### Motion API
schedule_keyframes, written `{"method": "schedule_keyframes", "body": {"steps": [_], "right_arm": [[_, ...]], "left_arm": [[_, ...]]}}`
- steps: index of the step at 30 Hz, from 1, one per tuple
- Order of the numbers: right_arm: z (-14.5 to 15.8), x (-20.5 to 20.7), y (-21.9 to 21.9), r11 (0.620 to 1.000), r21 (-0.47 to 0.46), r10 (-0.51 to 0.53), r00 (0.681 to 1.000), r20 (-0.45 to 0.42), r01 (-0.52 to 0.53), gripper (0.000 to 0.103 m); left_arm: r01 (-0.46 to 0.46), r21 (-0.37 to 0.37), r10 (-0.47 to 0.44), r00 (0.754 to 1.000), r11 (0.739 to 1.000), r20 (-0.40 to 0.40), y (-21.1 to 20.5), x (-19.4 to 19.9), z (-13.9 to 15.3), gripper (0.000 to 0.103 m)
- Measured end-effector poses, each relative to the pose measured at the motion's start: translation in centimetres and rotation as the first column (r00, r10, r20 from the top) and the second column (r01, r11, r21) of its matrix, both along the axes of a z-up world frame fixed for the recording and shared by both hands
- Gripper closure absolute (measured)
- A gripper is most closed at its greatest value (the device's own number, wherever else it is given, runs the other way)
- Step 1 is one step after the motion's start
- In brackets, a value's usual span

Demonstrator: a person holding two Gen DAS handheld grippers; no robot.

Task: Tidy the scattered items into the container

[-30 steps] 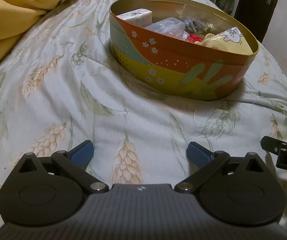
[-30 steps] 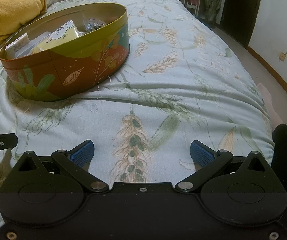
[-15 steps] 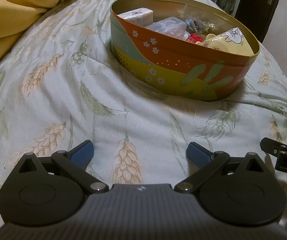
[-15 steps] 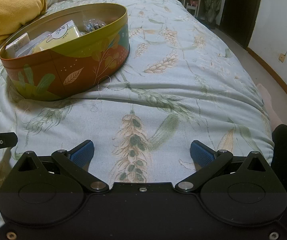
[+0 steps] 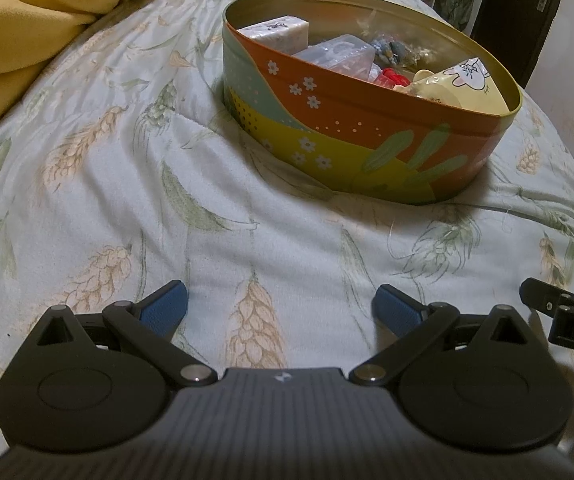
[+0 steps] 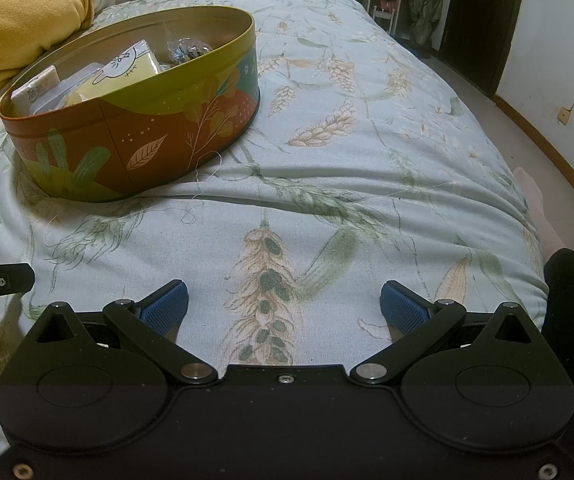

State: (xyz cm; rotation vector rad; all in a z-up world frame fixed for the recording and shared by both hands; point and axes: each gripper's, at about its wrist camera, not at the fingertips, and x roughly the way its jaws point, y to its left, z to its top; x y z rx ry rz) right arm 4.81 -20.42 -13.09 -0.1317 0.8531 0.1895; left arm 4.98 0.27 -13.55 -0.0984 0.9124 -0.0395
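Now: oval metal tin (image 5: pixel 367 132), glossy painted wall, sits mid-bed on soft wheat-print quilt (image 5: pixel 167 208), long axis running toward bed's far right. Packets and yellow pouch (image 5: pixel 467 88) inside. Left gripper (image 5: pixel 283 308) spread, empty; right gripper (image 6: pixel 285 306) spread, empty.

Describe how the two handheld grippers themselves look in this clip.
The left gripper and right gripper look alike: matte black bodies with round side discs, silver pivot pins, black linkage bars and textured blue fingers. The left body is ribbed with a small white logo; the right is smooth with screws.
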Motion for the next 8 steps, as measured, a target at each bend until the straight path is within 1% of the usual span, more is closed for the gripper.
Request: {"method": "schedule_keyframes", "body": {"steps": [8], "right_arm": [[-0.01,0.0,0.0,1.0,0.0,0.0,1.0,0.0,0.0,0.0]], "left_arm": [[-0.002,0.01,0.002,1.0,1.0,-0.001,-0.07,-0.08,0.0,0.0]]}}
